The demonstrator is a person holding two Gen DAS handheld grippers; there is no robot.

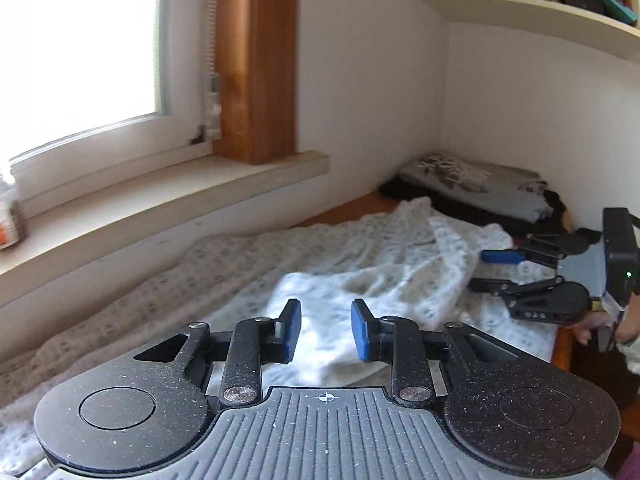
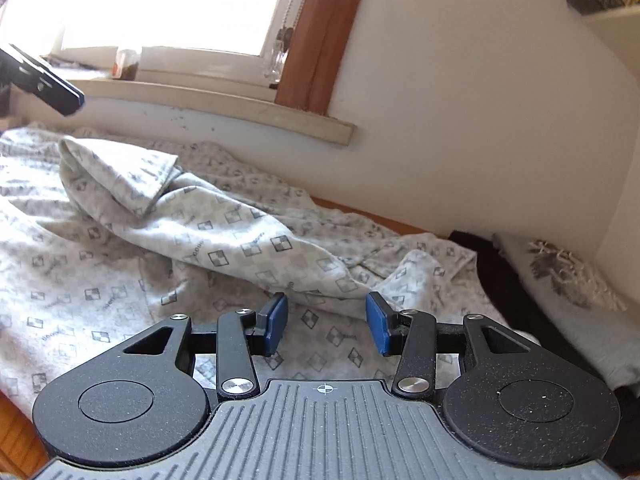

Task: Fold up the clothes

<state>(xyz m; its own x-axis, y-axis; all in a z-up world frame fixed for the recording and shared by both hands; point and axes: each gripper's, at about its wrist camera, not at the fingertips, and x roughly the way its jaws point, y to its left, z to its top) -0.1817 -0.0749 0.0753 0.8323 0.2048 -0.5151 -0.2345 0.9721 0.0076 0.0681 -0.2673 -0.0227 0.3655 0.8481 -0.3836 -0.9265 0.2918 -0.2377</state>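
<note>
Pale patterned garment (image 2: 224, 240) lies spread and rumpled across a wooden surface (image 1: 352, 210) under the window, small grey square motifs all over. One sleeve-like length is thrown diagonally over the body of the cloth, its cuffed end (image 2: 120, 172) folded back toward the window side.

Left gripper (image 1: 326, 330) hangs low over the near, brightly lit part of the garment. Jaws parted, blue pads clear of each other, nothing between them; cloth below, no pinch seen.

Right gripper (image 2: 327, 324) also over the cloth, toward the corner end. Jaws apart, wider gap than the left, nothing clamped. From the left camera it (image 1: 486, 270) shows at the right edge, a hand (image 1: 600, 326) behind it.

Around:
- Window sill (image 1: 168, 204) runs just behind the garment; a jar (image 1: 10, 220) stands on it at far left.
- Wooden window frame post (image 1: 256, 60) rises from the sill.
- In the corner, a stack of folded clothes (image 1: 480, 188): grey printed piece on top, black beneath, its edge just beside the garment's far end.
- Shelf (image 1: 532, 16) of books overhead on the right wall.
</note>
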